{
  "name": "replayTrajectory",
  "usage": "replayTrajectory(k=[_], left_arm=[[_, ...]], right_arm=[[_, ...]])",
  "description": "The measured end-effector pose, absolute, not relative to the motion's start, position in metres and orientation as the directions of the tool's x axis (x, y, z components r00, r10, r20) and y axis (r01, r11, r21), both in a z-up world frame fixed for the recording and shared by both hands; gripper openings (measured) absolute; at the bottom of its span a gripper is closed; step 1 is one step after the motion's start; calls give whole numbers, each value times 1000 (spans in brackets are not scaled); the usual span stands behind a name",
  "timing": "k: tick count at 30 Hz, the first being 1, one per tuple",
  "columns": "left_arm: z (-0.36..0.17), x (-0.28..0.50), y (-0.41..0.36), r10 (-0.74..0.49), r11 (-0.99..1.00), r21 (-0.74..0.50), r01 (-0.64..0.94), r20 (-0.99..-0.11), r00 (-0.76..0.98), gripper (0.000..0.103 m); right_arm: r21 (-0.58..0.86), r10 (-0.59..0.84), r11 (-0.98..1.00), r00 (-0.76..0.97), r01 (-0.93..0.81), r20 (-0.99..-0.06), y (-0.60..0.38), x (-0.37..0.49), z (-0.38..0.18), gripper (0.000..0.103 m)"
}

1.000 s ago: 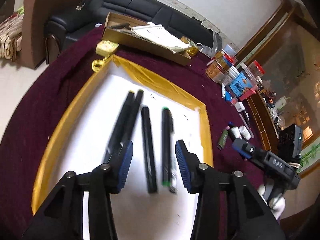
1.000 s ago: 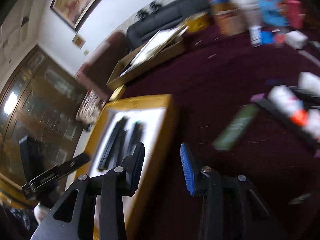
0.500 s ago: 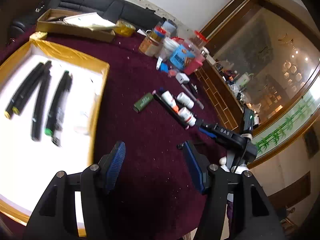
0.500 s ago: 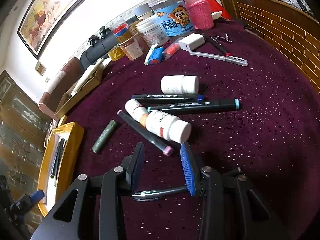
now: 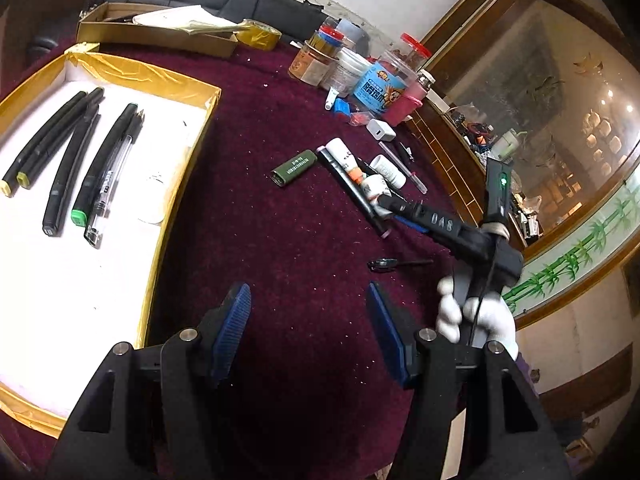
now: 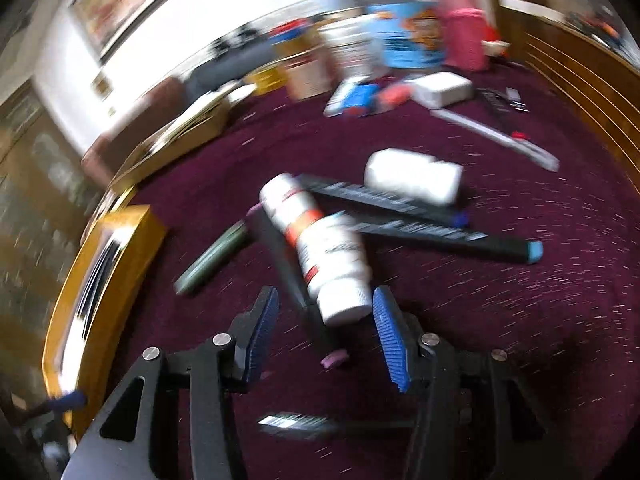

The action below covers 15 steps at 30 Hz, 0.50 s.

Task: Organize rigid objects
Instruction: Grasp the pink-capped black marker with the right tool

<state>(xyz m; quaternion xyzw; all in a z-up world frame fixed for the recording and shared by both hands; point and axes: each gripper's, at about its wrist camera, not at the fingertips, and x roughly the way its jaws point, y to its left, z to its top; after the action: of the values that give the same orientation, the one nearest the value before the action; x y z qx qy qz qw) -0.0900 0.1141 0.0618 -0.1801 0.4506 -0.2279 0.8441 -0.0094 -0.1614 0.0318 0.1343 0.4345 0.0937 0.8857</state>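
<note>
My left gripper [image 5: 308, 332] hangs open over bare maroon cloth, nothing between its blue pads. To its left lies the gold-rimmed white tray [image 5: 176, 200] with several black markers [image 5: 68, 168] and a clear pen. The right wrist view is blurred. My right gripper [image 6: 326, 332] is low over a pile, its jaws opening. A black marker with a pink end [image 6: 288, 264] and the base of a white bottle with an orange band [image 6: 328, 252] lie between the pads, which do not press on them. Two more black markers [image 6: 420, 232] and a smaller white bottle [image 6: 412, 176] lie beyond.
A green cylinder [image 5: 294, 168] lies between tray and pile. A small dark tool [image 5: 396, 264] rests near the gloved hand [image 5: 472, 312]. Jars, a blue tub [image 5: 380, 88] and a white charger stand at the back, with a cardboard box [image 5: 156, 32] far left. A wooden ledge borders the right side.
The left gripper swung right, off the tray and out over the cloth, and its jaws widened. The right gripper moved in onto the pile of markers and bottles, and its jaws spread wider.
</note>
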Motion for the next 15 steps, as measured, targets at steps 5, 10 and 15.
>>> replayTrajectory(k=[5, 10, 15], left_arm=[[54, -88, 110, -553, 828, -515, 219, -693, 462, 59], [51, -89, 109, -549, 831, -512, 215, -698, 459, 59], [48, -90, 104, -546, 835, -502, 224, -710, 445, 59]], right_arm=[[297, 375, 927, 545, -229, -750, -118, -31, 29, 45], [250, 319, 948, 578, -198, -751, -119, -32, 33, 45], [172, 223, 975, 593, -143, -774, -109, -10, 26, 45]])
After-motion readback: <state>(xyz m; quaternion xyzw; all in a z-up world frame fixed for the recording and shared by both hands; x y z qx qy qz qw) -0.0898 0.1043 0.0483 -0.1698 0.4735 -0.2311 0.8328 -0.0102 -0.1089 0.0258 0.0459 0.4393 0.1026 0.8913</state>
